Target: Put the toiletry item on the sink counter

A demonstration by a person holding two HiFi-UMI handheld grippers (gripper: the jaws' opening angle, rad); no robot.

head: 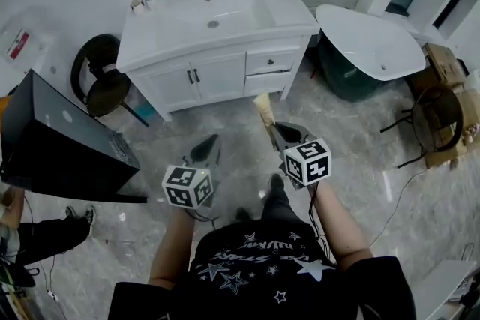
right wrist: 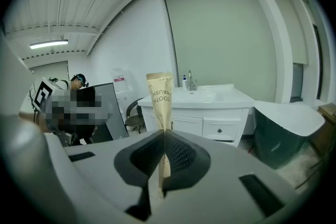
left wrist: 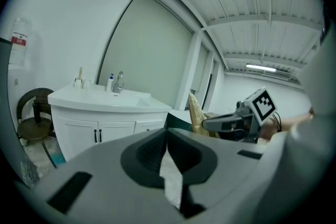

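Right gripper (right wrist: 164,132) clamping toothbrush packet (right wrist: 159,93), sink (head: 234,11) ahead

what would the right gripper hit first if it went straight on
Probably the white cabinet front under the sink, led by the toothbrush pack in its fingers; only floor lies between, but depth is unclear.

Toothbrush pack (right wrist: 160,105) is held in right gripper (right wrist: 164,132), well short of sink counter (head: 169,41); counter is flanked by chair (head: 101,82) left, tub (head: 375,49) right.

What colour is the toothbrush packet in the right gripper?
The toothbrush packet is tan, like kraft paper, with dark lettering; clearest in the right gripper view.
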